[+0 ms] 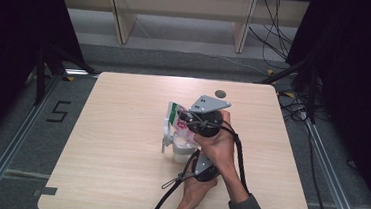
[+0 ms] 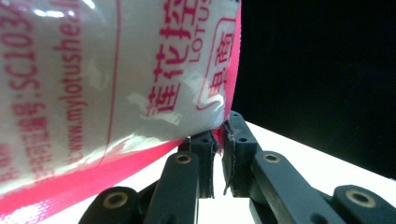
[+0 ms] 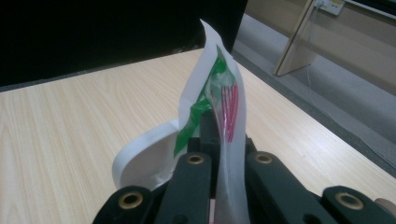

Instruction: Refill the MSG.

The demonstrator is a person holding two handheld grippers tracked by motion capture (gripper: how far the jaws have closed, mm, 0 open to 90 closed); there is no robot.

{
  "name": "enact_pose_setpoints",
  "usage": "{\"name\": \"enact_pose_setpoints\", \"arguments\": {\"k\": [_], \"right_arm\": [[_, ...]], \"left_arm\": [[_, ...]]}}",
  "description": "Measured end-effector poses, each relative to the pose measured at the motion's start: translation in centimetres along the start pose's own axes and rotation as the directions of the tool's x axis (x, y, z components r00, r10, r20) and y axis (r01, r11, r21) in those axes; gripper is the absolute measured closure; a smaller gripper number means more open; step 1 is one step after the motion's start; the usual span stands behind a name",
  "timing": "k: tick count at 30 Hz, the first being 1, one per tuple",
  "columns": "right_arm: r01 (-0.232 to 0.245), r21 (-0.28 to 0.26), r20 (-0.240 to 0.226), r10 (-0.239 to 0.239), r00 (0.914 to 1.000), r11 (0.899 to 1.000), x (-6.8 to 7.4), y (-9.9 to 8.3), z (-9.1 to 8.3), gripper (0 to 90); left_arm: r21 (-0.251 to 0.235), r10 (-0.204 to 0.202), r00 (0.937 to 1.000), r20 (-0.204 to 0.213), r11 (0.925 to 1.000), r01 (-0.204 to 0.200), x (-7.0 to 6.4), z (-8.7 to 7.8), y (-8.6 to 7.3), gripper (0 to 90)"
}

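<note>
Pale wooden bench (image 1: 117, 179) carries a plastic packet (image 1: 175, 126) at its middle; the left gripper (image 2: 218, 140) fingers pinch its lower pink seam, the right gripper (image 3: 219, 140) fingers its upper edge, packet upright between them

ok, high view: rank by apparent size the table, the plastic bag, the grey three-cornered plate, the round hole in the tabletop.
Largest to smallest in the high view:
1. table
2. plastic bag, partly hidden by the hands, so its full extent is unsure
3. grey three-cornered plate, raised nearer the camera, so it looks larger
4. round hole
</note>
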State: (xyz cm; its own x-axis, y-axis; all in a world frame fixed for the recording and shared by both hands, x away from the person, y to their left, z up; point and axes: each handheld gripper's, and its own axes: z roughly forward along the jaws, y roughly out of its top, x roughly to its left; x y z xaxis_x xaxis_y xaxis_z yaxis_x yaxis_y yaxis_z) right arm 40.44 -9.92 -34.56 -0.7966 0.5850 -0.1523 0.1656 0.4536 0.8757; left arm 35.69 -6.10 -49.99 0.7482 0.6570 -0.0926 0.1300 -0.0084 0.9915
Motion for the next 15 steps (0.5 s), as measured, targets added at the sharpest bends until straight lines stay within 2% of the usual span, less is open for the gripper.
{"name": "enact_pose_setpoints", "arguments": {"k": [1, 2, 4, 5, 7, 9, 10, 12, 13, 14, 15], "right_arm": [[0.018, -0.010, 0.007, -0.018, 0.9998, 1.000, -0.1, 0.0, 0.0, 90.0], [-0.005, 0.006, -0.011, 0.005, 0.9999, 1.000, 0.0, 0.0, -0.1, 90.0], [-0.013, -0.007, -0.002, 0.013, 0.9999, 1.000, 0.0, 0.0, -0.2, 90.0], [-0.029, 0.003, -0.011, 0.029, 0.9995, 1.000, 0.0, 0.0, -0.4, 90.0], [-0.018, -0.019, -0.005, 0.018, 0.9998, 1.000, -0.2, 0.0, -0.5, 90.0], [-0.013, -0.028, -0.009, 0.012, 0.9999, 1.000, -0.4, 0.1, -0.7, 90.0], [-0.028, -0.026, -0.015, 0.027, 0.9995, 0.999, -0.4, 0.1, -0.9, 90.0], [-0.023, -0.042, -0.013, 0.022, 0.9997, 0.999, -0.6, 0.1, -1.3, 90.0], [-0.034, -0.034, -0.030, 0.033, 0.9990, 0.999, -0.6, 0.1, -1.5, 90.0], [-0.048, -0.049, -0.026, 0.047, 0.9986, 0.998, -0.6, 0.1, -1.7, 90.0], [-0.041, -0.061, -0.031, 0.039, 0.9988, 0.997, -0.8, 0.1, -1.9, 90.0]], "left_arm": [[0.009, 0.000, 1.0000, 0.007, 1.0000, 0.000, 0.1, -0.1, 0.0, 83.0], [0.001, 0.000, 1.0000, -0.001, 1.0000, 0.000, 0.0, 0.0, 0.0, 83.0], [0.013, 0.007, 0.9999, 0.010, 0.9999, -0.007, 0.0, -0.2, 0.0, 83.0], [0.014, 0.010, 0.9999, 0.009, 0.9999, -0.010, 0.0, -0.2, 0.0, 83.0], [0.019, 0.016, 0.9998, 0.008, 0.9997, -0.017, 0.1, -0.3, 0.0, 83.0], [0.013, 0.031, 0.9994, -0.016, 0.9994, -0.031, 0.0, -0.3, -0.1, 83.0], [0.033, 0.035, 0.9994, 0.004, 0.9988, -0.035, 0.1, -0.6, -0.1, 83.0], [0.037, 0.040, 0.9992, 0.001, 0.9985, -0.040, 0.1, -0.7, -0.1, 82.9], [0.040, 0.043, 0.9991, 0.000, 0.9983, -0.043, 0.1, -0.8, -0.1, 82.9], [0.043, 0.049, 0.9988, -0.001, 0.9979, -0.049, 0.2, -0.9, -0.1, 82.9], [0.045, 0.050, 0.9988, -0.003, 0.9977, -0.050, 0.2, -1.0, -0.1, 82.9]]}}
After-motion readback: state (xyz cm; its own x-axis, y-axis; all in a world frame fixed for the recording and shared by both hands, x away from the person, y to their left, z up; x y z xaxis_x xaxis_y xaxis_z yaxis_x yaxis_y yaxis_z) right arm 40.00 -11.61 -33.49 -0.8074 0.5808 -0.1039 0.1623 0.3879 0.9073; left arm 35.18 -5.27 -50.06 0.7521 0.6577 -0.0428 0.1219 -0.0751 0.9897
